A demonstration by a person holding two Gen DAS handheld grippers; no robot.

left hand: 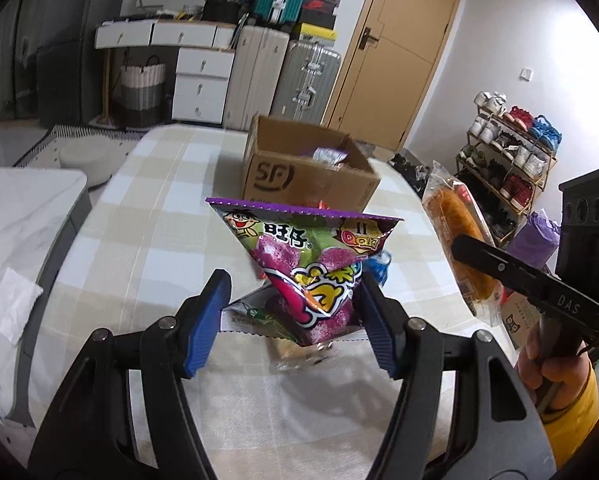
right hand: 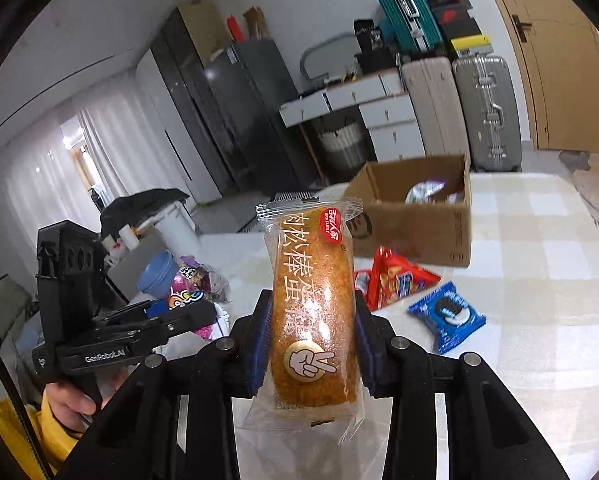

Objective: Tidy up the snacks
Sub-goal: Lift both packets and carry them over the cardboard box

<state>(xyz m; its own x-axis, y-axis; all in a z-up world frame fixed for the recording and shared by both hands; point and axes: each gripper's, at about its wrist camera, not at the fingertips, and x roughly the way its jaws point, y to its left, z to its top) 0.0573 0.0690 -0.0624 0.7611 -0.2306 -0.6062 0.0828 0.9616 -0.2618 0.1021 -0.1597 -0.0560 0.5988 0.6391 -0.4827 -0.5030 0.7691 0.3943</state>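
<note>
Checked table carried an open cardboard box; left gripper apparently pinched the gummy bag, right gripper clamped the floss cake, both lifted for boxing.

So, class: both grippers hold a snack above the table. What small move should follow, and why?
Probably carry the wrapped cake roll, clamped in the right gripper, forward over the open cardboard box: it already holds snacks, and the left gripper grips the purple candy bag.

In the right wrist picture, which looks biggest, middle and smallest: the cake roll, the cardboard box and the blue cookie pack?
1. Cake roll, though it looks big only because it is nearest the camera.
2. Cardboard box, farther back.
3. Blue cookie pack.
</note>
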